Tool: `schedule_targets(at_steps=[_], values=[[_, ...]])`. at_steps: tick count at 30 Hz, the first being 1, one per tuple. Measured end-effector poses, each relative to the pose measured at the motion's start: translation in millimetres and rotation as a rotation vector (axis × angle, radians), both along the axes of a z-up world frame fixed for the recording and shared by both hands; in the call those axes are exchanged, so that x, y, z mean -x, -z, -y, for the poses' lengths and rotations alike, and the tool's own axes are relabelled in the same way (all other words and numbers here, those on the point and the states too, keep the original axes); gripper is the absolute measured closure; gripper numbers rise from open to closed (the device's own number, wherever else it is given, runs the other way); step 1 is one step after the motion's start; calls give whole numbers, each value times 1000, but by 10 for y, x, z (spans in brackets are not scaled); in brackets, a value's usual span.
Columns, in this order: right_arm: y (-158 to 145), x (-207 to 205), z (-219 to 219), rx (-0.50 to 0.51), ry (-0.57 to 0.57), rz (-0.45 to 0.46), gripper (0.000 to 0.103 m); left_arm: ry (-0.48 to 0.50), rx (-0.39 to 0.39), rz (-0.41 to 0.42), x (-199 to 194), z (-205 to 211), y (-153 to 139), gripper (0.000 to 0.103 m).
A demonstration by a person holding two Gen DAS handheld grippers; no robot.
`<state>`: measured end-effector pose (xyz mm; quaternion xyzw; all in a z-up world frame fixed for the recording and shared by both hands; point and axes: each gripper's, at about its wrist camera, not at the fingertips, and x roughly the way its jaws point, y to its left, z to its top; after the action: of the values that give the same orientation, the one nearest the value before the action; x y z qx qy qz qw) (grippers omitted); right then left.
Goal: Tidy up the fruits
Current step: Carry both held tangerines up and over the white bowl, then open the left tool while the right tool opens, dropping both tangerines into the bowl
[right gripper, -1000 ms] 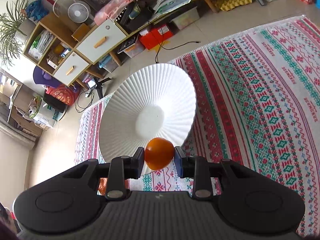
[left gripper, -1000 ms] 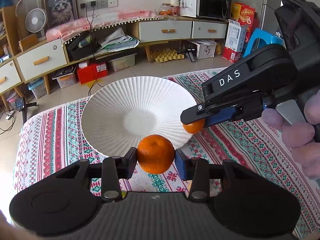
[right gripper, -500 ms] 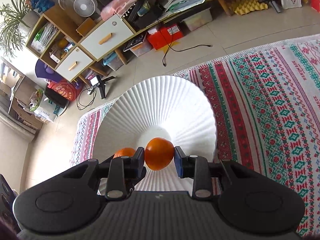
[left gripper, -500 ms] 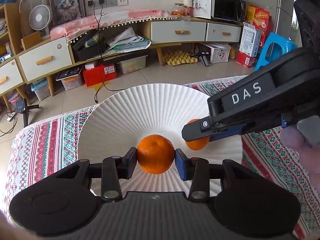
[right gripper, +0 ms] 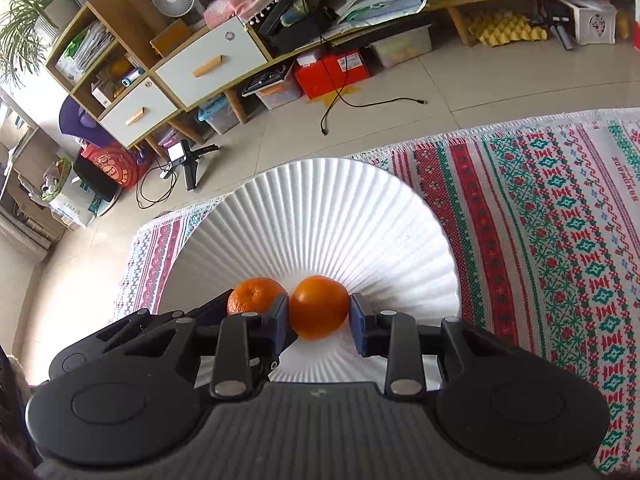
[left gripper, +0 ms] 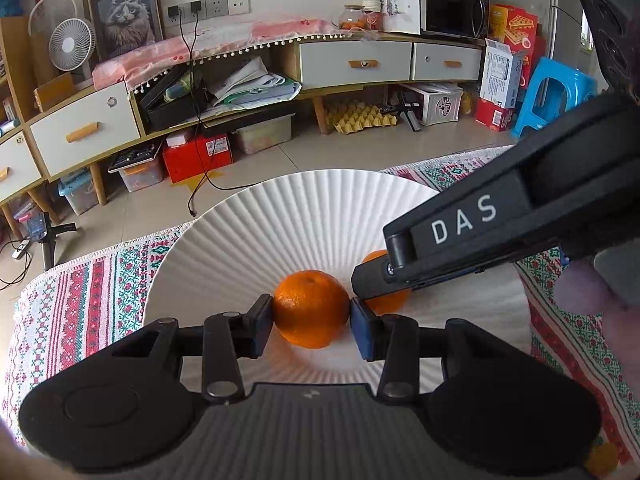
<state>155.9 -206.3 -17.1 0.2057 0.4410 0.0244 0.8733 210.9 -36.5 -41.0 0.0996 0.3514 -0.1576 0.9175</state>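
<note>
A white ribbed plate (left gripper: 320, 208) lies on the patterned cloth near the table's far edge. My left gripper (left gripper: 312, 316) is shut on an orange (left gripper: 310, 300) low over the plate's middle. Coming in from the right, my right gripper (left gripper: 370, 286) holds a second orange (left gripper: 376, 258), mostly hidden behind its black finger. In the right wrist view, the right gripper (right gripper: 319, 316) is shut on that smooth orange (right gripper: 319, 304) above the plate (right gripper: 340, 208). The left gripper's orange (right gripper: 254, 296) sits just to its left, almost touching. Whether either fruit rests on the plate I cannot tell.
The striped red, green and white tablecloth (right gripper: 560, 240) stretches right of the plate. Beyond the table's edge are tiled floor (left gripper: 280, 156), low cabinets and boxes. A person's hand (left gripper: 580, 292) grips the right tool. A small orange thing (left gripper: 604, 456) shows at the lower right corner.
Both grippers have carried their oranges forward and a little down, from the plate's near rim to over its middle. The two fruits now sit side by side, closer together.
</note>
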Motion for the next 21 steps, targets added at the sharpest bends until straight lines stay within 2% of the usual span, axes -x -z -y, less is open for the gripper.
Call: schedule_targets(at_steps=[7, 13, 15, 19, 21], values=[[-10, -24, -9, 12, -2, -2, 72, 2, -7, 6, 7, 4, -7, 58], [-92, 19, 26, 15, 27, 9, 59, -6, -3, 13, 74, -8, -104, 42], [-113, 59, 37, 16, 41, 10, 52, -11, -1, 10, 113, -16, -136, 36], [-181, 159, 38, 23, 51, 11, 45, -22, -2, 11, 224, -58, -217, 27], [-218, 217, 42, 29, 55, 16, 41, -17, 1, 16, 304, -74, -265, 19]])
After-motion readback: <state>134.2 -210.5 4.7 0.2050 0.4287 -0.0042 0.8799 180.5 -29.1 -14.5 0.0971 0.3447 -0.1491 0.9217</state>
